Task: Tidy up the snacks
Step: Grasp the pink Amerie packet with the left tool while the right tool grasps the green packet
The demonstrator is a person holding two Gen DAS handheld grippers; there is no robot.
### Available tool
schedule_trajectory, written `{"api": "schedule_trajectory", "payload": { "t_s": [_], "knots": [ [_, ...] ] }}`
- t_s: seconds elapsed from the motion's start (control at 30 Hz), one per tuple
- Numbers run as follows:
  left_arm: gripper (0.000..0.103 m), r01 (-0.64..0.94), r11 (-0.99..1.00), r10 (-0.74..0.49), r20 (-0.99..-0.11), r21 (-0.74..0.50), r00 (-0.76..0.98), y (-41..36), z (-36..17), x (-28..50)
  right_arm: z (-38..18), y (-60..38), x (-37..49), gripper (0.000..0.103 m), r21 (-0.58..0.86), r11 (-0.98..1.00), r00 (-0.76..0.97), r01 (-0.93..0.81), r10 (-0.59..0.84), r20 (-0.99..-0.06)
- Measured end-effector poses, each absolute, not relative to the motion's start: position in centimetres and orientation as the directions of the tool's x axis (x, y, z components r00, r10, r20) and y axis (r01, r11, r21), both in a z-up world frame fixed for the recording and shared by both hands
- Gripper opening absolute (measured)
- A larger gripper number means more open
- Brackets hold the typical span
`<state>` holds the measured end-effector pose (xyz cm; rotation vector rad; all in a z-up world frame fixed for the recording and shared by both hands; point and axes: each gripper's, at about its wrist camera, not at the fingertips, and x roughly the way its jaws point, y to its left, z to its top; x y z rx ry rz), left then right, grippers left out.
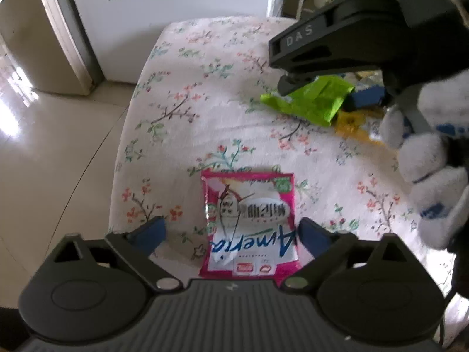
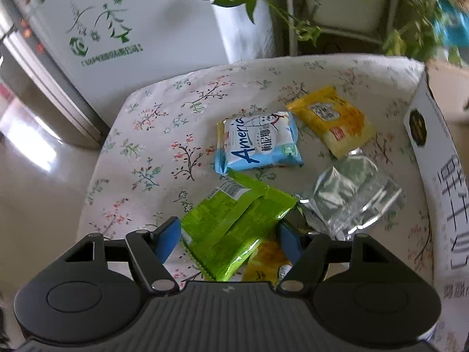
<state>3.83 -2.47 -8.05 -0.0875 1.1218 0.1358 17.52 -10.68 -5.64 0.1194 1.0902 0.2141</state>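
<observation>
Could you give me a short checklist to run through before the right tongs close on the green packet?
1. Green packet lies between the right tongs: ok.
2. Pads pressing on the packet: cannot tell; they stand close at both edges.
3. Yellow packet tucked under the green one could be pinched along with it: not ok.
4. Left tongs open, pink packet lying loose on the floral cloth: ok.
5. Blue packet and silver packet clear of the tongs: ok.
</observation>
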Motion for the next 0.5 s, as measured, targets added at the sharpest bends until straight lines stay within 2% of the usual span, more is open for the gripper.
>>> {"api": "schedule_trajectory", "payload": {
  "t_s": [0.03,0.1,0.13,0.2,0.3,0.43,0.5],
  "knots": [
    [0.102,-0.161,0.987,0.068,-0.902,-0.002,0.426,-2.4,-8.2,3.8,-5.7,-10.5,17.5,0.073,0.185,0.975,0.454,-0.126,0.222,-0.863],
    [0.102,-0.158,0.987,0.069,-0.903,0.001,0.425,-2.4,-8.2,3.7,-5.7,-10.2,17.4,0.053,0.163,0.973,0.481,-0.163,0.222,-0.848],
    [0.102,-0.161,0.987,0.068,-0.904,-0.001,0.423,-2.3,-8.1,3.8,-5.6,-10.1,17.3,0.049,0.151,0.971,0.486,-0.183,0.223,-0.845],
    [0.102,-0.173,0.985,0.077,-0.904,0.003,0.421,-2.1,-8.2,3.8,-5.4,-10.0,17.1,0.032,0.141,0.967,0.495,-0.213,0.231,-0.838],
    [0.102,-0.177,0.984,0.08,-0.905,0.006,0.418,-2.0,-8.3,4.1,-5.0,-10.2,16.9,0.02,0.198,0.948,0.475,-0.25,0.298,-0.828],
    [0.103,-0.173,0.985,0.079,-0.904,0.006,0.419,-2.0,-8.3,4.0,-5.0,-9.4,16.4,0.017,0.183,0.917,0.434,-0.355,0.335,-0.837],
    [0.103,-0.172,0.985,0.078,-0.905,0.006,0.419,-2.0,-8.3,4.0,-4.9,-9.4,16.5,0.022,0.188,0.915,0.416,-0.357,0.337,-0.845]
  ]
}}
